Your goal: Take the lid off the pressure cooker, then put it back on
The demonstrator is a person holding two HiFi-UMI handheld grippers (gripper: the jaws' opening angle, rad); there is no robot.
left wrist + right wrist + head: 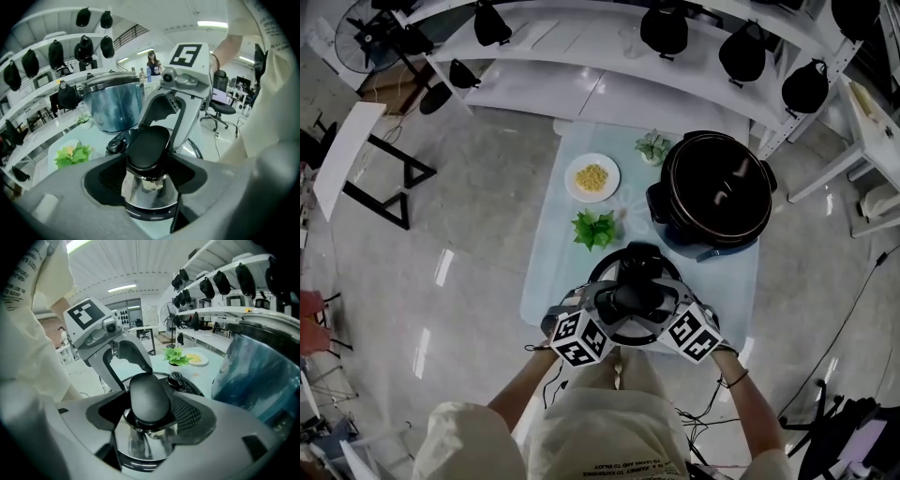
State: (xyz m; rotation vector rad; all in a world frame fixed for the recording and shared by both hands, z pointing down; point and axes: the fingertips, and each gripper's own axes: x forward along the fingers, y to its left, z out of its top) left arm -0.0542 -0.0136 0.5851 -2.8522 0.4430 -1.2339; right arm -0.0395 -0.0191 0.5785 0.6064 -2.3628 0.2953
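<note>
The left claw (149, 168) pinched the black handle (146, 146) of the lid (604, 269) on the surface (551, 267) — the right claw (151, 414) stood spread wide around it.

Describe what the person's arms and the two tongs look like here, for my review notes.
The left tongs and right tongs are pale grey moulded plastic with dark meshed pads, each carrying a cube of black-and-white square markers. The person wears a cream short-sleeved top with dark print near its hem, and a thin dark band on the right wrist.
</note>
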